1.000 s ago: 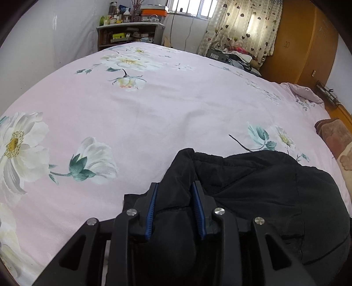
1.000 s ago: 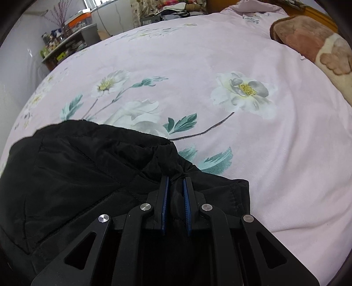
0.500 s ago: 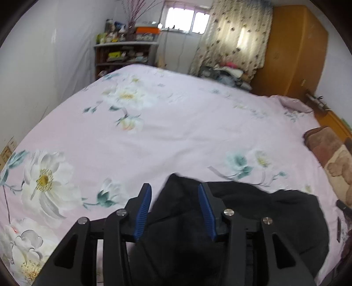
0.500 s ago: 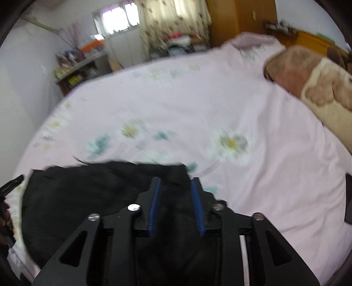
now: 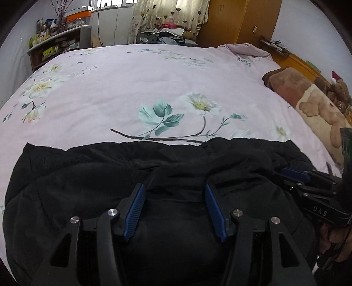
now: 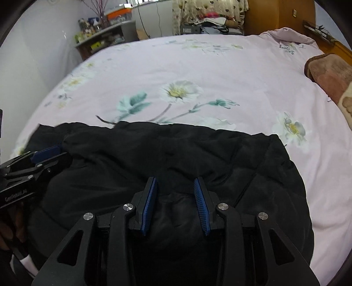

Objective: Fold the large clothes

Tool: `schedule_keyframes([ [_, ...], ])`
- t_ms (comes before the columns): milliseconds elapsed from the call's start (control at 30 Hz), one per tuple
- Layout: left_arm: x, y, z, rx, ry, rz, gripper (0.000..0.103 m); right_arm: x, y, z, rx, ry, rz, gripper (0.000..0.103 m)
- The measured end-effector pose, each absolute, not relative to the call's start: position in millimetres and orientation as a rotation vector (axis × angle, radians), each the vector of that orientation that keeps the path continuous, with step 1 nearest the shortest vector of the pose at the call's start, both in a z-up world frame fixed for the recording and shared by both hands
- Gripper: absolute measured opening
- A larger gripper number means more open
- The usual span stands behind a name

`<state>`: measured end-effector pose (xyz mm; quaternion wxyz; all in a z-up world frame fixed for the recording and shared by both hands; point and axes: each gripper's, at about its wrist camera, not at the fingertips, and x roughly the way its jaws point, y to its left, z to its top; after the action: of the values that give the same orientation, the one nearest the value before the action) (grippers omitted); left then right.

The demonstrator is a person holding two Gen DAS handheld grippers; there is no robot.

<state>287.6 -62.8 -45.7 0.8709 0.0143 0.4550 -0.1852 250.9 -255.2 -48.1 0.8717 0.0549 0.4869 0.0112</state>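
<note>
A black padded jacket (image 5: 92, 176) lies in a folded heap on the near part of a pink flowered bed cover (image 5: 132, 83); it also shows in the right wrist view (image 6: 198, 154). My left gripper (image 5: 175, 189) is open, its blue pads spread above the jacket's near part, holding nothing. My right gripper (image 6: 176, 182) is open too, above the jacket's middle. Each gripper shows in the other's view: the right one at the right edge (image 5: 296, 173), the left one at the left edge (image 6: 47, 151).
A brown and cream plush blanket (image 5: 308, 96) lies at the bed's right side. A cluttered shelf (image 5: 59, 44) stands beyond the bed at the far left. A wooden wardrobe (image 5: 239, 19) and curtained window are behind the bed.
Both grippers let go of the jacket, opened wide and drew back and up. The jacket now lies flatter and wider on the bed.
</note>
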Motion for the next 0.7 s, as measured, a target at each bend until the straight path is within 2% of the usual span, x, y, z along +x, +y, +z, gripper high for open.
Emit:
schedule_keyframes([
  [400, 282.5, -72.4, -67.2, 0.080, 0.899, -0.337, 0.059, 256.2, -258.9, -76.6, 0.125, 0.970, 0.013, 0.035],
  [567, 277.8, -71.2, -44.9, 0.089, 0.925, -0.335, 0.058, 241.3, -259.2, -45.3, 0.121, 0.942, -0.001, 0.035],
  [700, 246.2, -62.6, -6.6, 0.059, 0.845, -0.387, 0.057, 208.6, -262.0, -10.9, 0.131, 0.867, 0.023, 0.035],
])
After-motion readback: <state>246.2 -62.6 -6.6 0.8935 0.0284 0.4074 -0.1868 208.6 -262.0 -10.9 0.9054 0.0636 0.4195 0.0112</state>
